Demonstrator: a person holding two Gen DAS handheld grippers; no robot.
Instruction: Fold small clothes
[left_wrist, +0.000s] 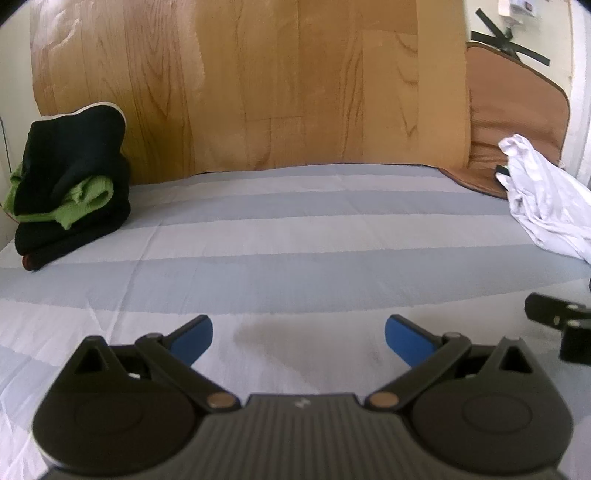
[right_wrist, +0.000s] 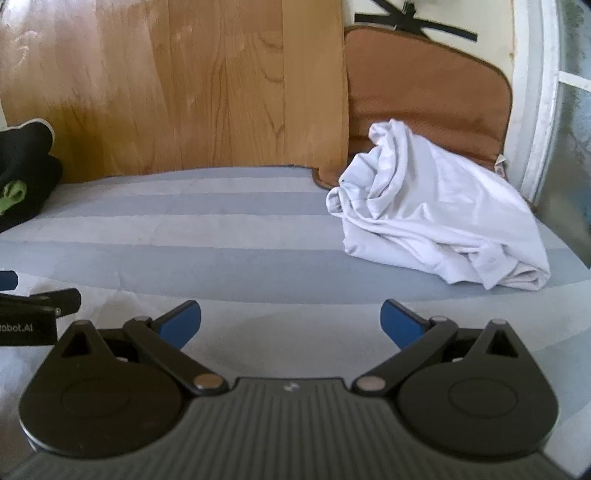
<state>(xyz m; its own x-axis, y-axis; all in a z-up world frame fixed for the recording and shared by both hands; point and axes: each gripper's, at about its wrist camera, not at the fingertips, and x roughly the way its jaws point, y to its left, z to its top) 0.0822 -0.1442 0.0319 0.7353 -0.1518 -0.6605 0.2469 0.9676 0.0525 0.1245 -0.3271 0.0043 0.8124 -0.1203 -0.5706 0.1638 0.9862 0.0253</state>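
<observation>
Grippers, two. Left gripper (left_wrist: 298, 338): jaws wide apart, holding nothing, one blue pad (left_wrist: 194, 339) on each finger, poised over bare sheet (left_wrist: 295, 236). Right gripper (right_wrist: 291, 322): jaws likewise wide, nothing between them, two blue pads (right_wrist: 400, 325), also over bare sheet. Each gripper shows at the edge of the other's view, so the two sit side by side, near each other.

Bedding, one striped sheet, pale blue and white bands, running under and ahead of both sets of jaws.

Clothes, two lots.
1. White garment (right_wrist: 428, 210), one, crumpled in a loose heap. Lies ahead and to the right of the right jaws, well clear of them; far right of the left jaws. Its back edge rests against the brown cushion.
2. Stack (left_wrist: 70, 184), one, at far left ahead of the left jaws, well apart from them. Dark pieces with one green piece (left_wrist: 79, 201) sandwiched between; how many dark pieces cannot be told. A white trim shows on the top edge.

Backdrop. One wood-grain panel (left_wrist: 258, 85) standing behind the sheet, straight ahead of both jaws. One brown cushion (right_wrist: 428, 92) to the right of the panel, upright, behind the white garment.
</observation>
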